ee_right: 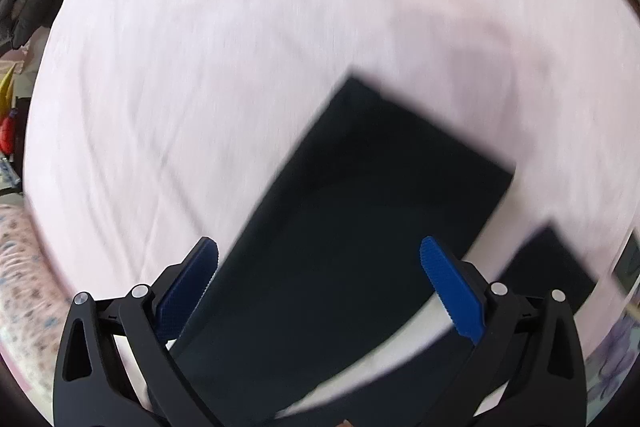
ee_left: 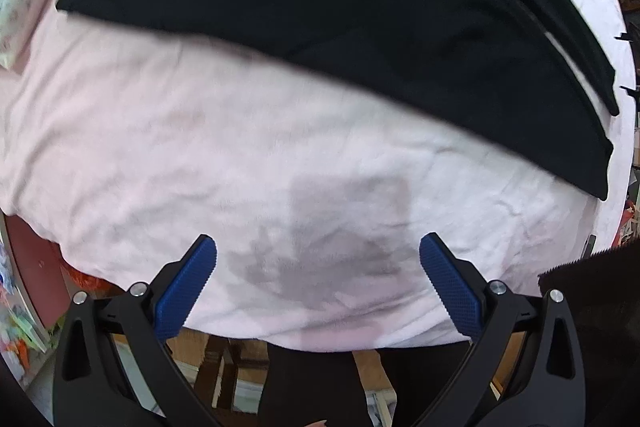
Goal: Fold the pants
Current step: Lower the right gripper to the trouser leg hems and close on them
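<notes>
- Here, black pants (ee_left: 340, 7) lie flat on a pale pink sheet (ee_left: 160, 147) covering the bed, stretched across the far side in the left wrist view.
- In the right wrist view, one pant leg (ee_right: 360, 207) reaches away from the camera, a second dark end beside it.
- Left gripper (ee_left: 318, 255) hovers over bare sheet, fingers spread, holding nothing.
- Right gripper (ee_right: 319, 259) hangs above the leg, fingers spread, empty.
- Judging by the long, flat shape, most folding appears left to do.
</notes>
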